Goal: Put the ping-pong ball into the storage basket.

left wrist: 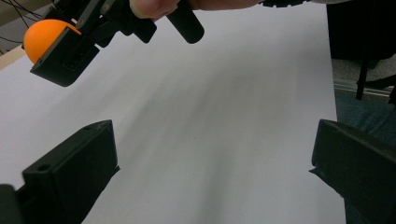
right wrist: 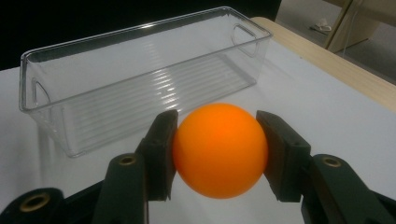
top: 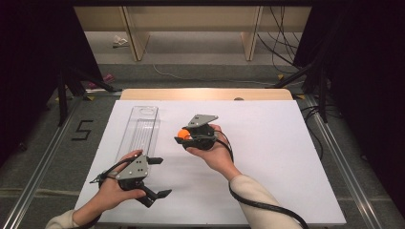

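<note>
Risk first: the orange ball (right wrist: 219, 150) is smooth and round, and it is pinched only at its two sides by the right gripper (right wrist: 219, 154), so a slip is the likeliest trouble. Should the grip be eased too soon, or the hand be tilted sharply, the ball could be squeezed out, dropped onto the white table (top: 267, 157) and rolled off toward an edge. A bounce is also to be feared: if the ball is let go from high above the clear plastic bin (right wrist: 140, 88), it may well be thrown back out over the low wall. The bin is light and empty, so it could be nudged along the table if its rim is clipped by a jaw.

Now positions. The ball is seen held between the black jaws of the right gripper, both pads pressed against it, above the middle of the table. The bin is seen just beyond the ball in the right gripper view, long side facing the jaws, toward the table's far left corner. The left gripper (top: 155, 176) is held near the table's near left corner, jaws spread wide with nothing between them; the ball (left wrist: 44, 37) is caught up ahead of them in the left gripper view.
</note>
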A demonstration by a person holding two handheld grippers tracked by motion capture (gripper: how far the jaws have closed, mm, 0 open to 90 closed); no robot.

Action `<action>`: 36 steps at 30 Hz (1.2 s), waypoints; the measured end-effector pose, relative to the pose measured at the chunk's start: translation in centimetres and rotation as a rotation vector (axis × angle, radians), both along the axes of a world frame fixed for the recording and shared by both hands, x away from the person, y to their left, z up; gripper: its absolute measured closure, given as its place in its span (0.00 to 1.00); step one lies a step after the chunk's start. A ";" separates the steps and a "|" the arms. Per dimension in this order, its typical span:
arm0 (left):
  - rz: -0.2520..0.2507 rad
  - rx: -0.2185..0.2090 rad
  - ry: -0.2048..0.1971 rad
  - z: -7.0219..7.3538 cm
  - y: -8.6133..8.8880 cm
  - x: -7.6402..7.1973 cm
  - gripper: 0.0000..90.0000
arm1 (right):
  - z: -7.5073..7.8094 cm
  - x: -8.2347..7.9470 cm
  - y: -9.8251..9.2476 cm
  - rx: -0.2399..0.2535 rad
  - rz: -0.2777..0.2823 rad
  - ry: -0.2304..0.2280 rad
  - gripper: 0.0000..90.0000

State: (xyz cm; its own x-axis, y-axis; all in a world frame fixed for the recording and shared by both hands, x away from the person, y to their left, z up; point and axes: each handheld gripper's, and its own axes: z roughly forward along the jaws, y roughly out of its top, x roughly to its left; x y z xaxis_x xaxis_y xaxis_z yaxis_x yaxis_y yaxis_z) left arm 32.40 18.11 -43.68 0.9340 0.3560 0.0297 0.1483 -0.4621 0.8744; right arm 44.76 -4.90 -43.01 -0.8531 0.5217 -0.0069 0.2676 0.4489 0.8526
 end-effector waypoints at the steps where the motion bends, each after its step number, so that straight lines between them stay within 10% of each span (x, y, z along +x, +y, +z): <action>1: 0.001 0.000 0.000 0.0 0.0 0.0 0.00 | 0.0 0.0 0.0 0.001 0.000 0.001 0.57; 36: 0.000 0.000 -0.003 0.0 0.0 0.0 0.00 | 0.6 0.7 1.0 0.019 0.008 -0.010 0.57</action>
State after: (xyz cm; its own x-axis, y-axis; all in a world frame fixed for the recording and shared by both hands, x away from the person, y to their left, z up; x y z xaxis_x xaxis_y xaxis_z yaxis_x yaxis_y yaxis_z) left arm 32.37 18.13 -43.68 0.9338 0.3564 0.0322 0.1460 -0.4618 0.8749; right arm 45.42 -3.88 -42.43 -0.8572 0.5150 -0.0056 0.2554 0.4345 0.8637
